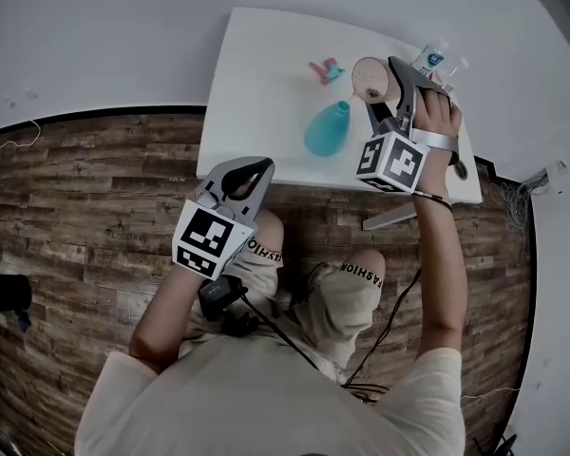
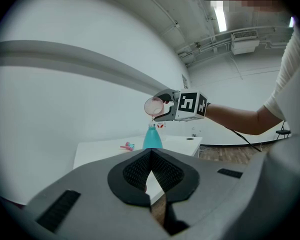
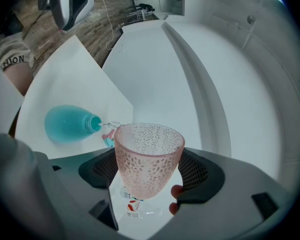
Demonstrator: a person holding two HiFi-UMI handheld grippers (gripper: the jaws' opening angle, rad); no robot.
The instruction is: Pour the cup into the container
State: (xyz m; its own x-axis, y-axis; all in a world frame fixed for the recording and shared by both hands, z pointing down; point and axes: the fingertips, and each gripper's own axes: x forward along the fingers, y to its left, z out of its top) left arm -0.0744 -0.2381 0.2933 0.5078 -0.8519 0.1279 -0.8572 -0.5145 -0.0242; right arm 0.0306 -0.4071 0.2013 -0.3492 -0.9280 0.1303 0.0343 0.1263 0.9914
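Small pink-and-blue item (image 1: pixel 327 69) too small to identify; labelled bottle (image 1: pixel 431 58) partly hidden behind the right tool (image 1: pixel 380 82)

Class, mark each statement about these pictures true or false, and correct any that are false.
1. The right tool grips a pink cup. True.
2. The pink cup is held over a red bowl. False: it is tipped above a teal bottle.
3. The left tool is shut with nothing between its jaws. True.
4. The teal bottle lies on the wooden floor. False: it stands upright on the white table.
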